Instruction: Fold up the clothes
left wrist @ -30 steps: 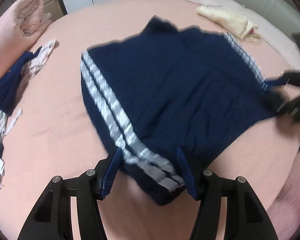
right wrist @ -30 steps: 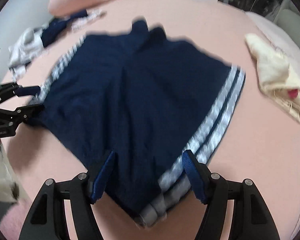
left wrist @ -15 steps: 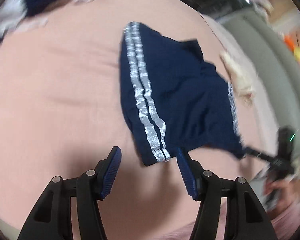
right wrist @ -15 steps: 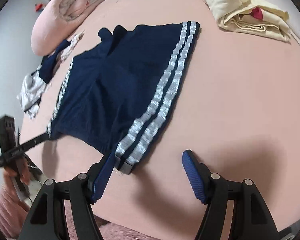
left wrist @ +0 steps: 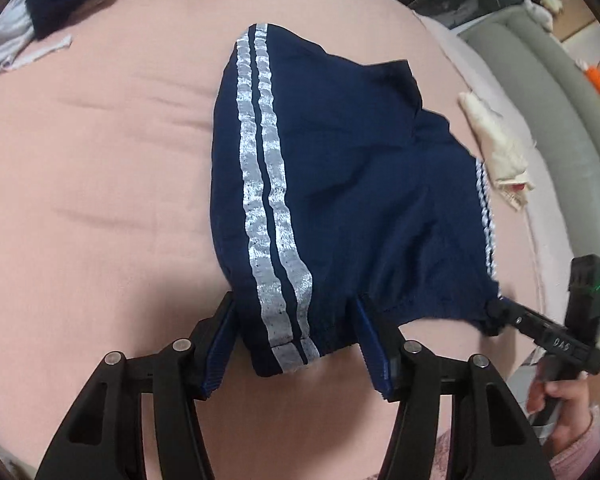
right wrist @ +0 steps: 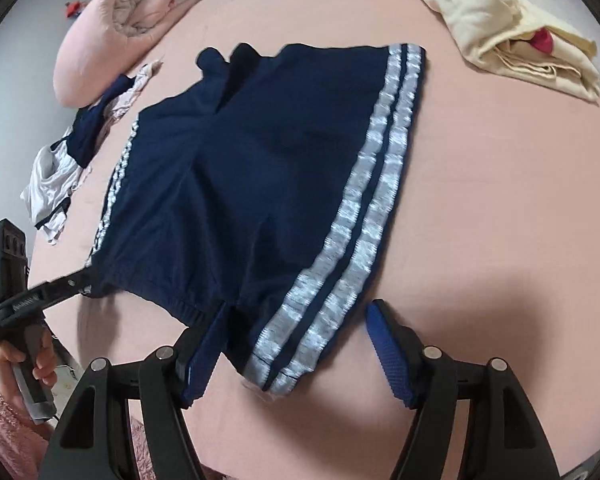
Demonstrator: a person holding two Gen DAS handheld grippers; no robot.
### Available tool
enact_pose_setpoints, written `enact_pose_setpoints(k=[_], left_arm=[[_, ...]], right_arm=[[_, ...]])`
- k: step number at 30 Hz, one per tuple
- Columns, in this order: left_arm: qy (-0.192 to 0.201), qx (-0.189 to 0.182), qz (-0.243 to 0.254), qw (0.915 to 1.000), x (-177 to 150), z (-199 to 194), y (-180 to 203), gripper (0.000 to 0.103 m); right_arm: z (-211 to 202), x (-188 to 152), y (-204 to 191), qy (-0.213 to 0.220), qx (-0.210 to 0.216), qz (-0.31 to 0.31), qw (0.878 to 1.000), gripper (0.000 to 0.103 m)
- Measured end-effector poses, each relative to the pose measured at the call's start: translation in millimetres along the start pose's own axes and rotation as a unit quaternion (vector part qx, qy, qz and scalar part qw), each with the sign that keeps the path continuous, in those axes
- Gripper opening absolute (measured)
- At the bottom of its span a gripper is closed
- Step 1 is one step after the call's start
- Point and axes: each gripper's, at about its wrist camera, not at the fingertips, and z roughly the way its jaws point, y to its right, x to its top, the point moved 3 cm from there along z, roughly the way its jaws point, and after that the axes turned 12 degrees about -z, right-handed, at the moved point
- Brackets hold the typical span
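On pink bed (right wrist: pixel 500 184): navy shorts (right wrist: pixel 260 168) spread flat, waistband twd the person.
Legs point away, stripes run near-to-far along both sides; long axis w/ the stripes. Left claw (left wrist: pixel 296 344) wide open, fingers either side of waistband's left striped corner, not pinching. Right claw (right wrist: pixel 296 348) also wide open, straddling right striped corner; can't tell if pads touch cloth. Sheet smooth w/ faint creases. Cream cloth (right wrist: pixel 508 32) lies beyond the shorts to the right, apart from them; navy-white clothes heap (right wrist: pixel 64 160) to the left, rolled pink quilt (right wrist: pixel 116 28) behind it. Grey padded bed edge (left wrist: pixel 556 92) on far right in left view.
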Motion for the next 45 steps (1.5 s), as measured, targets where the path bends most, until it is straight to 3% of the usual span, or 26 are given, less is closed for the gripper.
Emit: enact_pose_setpoints(k=[1,2,6,9,15,17,20,22,24,26,27,29,33,35,37,39,41,45], left_arm=[[0.012,0.006,-0.005,0.9999,-0.6,-5.1,-2.4,0.015],[0.02,0.002,-0.009,0.9998,-1.6,-9.1,-4.1,0.012],[0.03,-0.036,-0.034,0.9983,-6.1,-18.6,-12.3,0.012],[0.033,-0.031,-0.023,0.9987,-7.9,-21.3,-9.0,0.012],[0.044,-0.023,0.038,0.998,-28.6,-58.6,3.6,0.012],[0.038,-0.018,0.043,0.9982,-37.3,-57.1,2.0,0.012],[0.003,0.025,0.061,0.9978,-53.9,-33.9,-12.2,0.017],[0.002,0.029,0.069,0.9972,-57.3,-32.7,-14.7,0.017],[0.011,0.027,0.072,0.997,-55.8,-44.3,-13.2,0.025],[0.029,0.036,0.077,0.996,-53.4,-57.6,-12.9,0.063],[0.047,0.045,0.079,0.9948,-51.7,-67.8,-15.0,0.066],[0.084,0.053,0.074,0.9923,-46.5,-89.7,-21.3,0.066],[0.164,0.075,0.13,0.9749,-26.9,-117.6,-16.7,0.065],[0.156,0.071,0.174,0.9697,-11.6,-104.0,0.5,0.051],[0.134,0.07,0.207,0.9667,1.1,-81.0,14.2,0.046],[0.103,0.08,0.233,0.9637,8.7,-51.4,24.2,0.035],[0.077,0.076,0.254,0.9612,12.3,-35.7,29.1,0.033],[0.061,0.094,0.281,0.9531,19.4,0.3,39.2,0.033]], right_arm=[[-0.2,-0.2,-2.1,0.001,0.011,0.0,1.0,0.036],[-0.5,-0.7,-4.3,0.001,0.021,0.0,1.0,0.015],[-2.0,-6.5,-3.6,0.008,0.032,-0.001,0.999,0.015],[-7.7,-7.3,2.4,0.017,0.043,0.012,0.999,0.015],[-38.5,-12.7,-9.5,0.031,0.026,-0.037,0.999,0.015],[-42.0,-19.7,-5.9,0.031,0.022,-0.039,0.999,0.015],[-20.0,-39.9,13.0,-0.006,0.034,-0.009,0.999,0.015],[-17.8,-47.0,21.2,0.004,0.056,0.013,0.998,0.015],[-23.7,-46.6,23.6,0.013,0.066,0.026,0.997,0.016],[-30.7,-43.0,21.9,0.013,0.058,0.017,0.998,0.016],[-36.4,-41.2,21.3,0.014,0.05,0.009,0.999,0.017],[-53.3,-40.8,19.9,0.025,0.028,-0.007,0.999,0.017],[-80.0,-37.6,22.6,0.055,-0.033,-0.036,0.997,0.022],[-75.9,-19.6,19.6,0.054,-0.053,-0.071,0.995,0.022],[-63.9,0.6,13.2,0.049,-0.065,-0.106,0.991,0.022],[-39.8,20.1,3.1,0.033,-0.071,-0.137,0.988,0.022],[-12.7,36.2,-4.4,0.013,-0.07,-0.16,0.984,0.022],[26.4,53.1,-3.0,-0.011,-0.067,-0.181,0.981,0.022]])
